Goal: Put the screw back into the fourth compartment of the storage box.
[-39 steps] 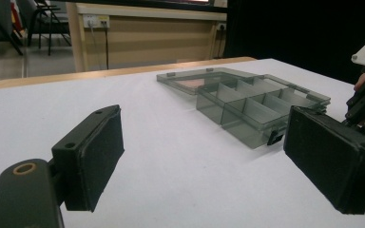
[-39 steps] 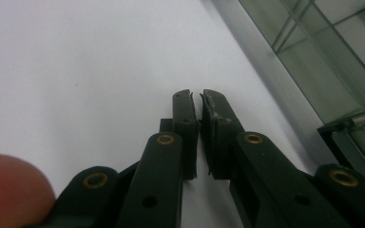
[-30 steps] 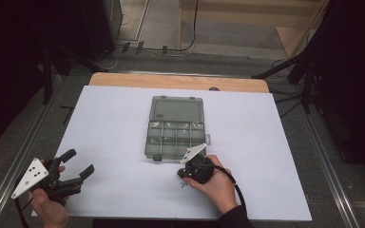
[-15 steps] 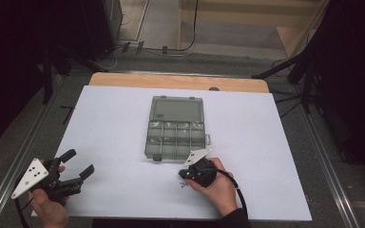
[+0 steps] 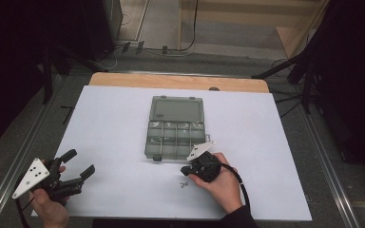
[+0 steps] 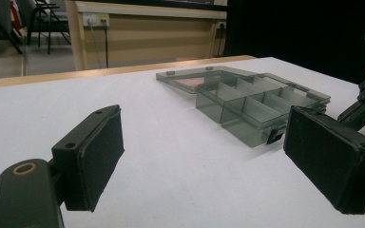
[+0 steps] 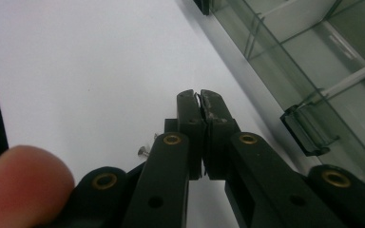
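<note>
Apparently the closed right gripper pinches a tiny screw, next needing the box; left gripper gapes.

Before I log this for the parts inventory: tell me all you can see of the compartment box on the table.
The compartment box is smoky translucent plastic, lying open on the white table, its flat lid folded back on the far side. Dividers split the tray into a row of small compartments, which look empty. A dark latch sits on its near edge. The shut right gripper is close by, not touching.
</note>
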### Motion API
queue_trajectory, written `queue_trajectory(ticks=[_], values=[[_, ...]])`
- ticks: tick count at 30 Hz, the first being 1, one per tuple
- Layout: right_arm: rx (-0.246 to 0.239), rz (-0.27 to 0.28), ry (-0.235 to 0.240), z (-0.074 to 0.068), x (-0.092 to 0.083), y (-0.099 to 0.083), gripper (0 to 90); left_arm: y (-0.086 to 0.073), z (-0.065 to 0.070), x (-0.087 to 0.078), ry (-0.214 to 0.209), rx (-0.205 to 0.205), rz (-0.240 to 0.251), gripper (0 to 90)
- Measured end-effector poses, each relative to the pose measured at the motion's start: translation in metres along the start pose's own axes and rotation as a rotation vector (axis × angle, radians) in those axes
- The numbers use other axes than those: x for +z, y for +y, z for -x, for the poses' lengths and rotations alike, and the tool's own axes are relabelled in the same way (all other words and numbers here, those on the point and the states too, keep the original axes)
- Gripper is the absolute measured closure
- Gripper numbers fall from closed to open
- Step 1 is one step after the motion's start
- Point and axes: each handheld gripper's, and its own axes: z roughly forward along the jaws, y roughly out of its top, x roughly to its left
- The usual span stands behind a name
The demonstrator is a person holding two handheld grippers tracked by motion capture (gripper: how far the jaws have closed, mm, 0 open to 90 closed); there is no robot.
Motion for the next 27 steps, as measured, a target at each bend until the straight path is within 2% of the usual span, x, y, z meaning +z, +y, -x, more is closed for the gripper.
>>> queue_trajectory(ticks=[13,18,27], values=[[0.001,0.019,-0.011,0.01,-0.023,0.014,89.7,0.0,-0.001,-0.001,0.004,-0.006,0.007,13.3],[0.01,0.027,-0.032,0.021,-0.034,0.02,89.7,0.0,-0.001,-0.001,0.004,-0.005,0.005,13.3],[0.025,0.029,-0.059,0.038,-0.042,0.031,89.7,0.0,-0.001,-0.001,0.003,-0.007,0.007,13.3]])
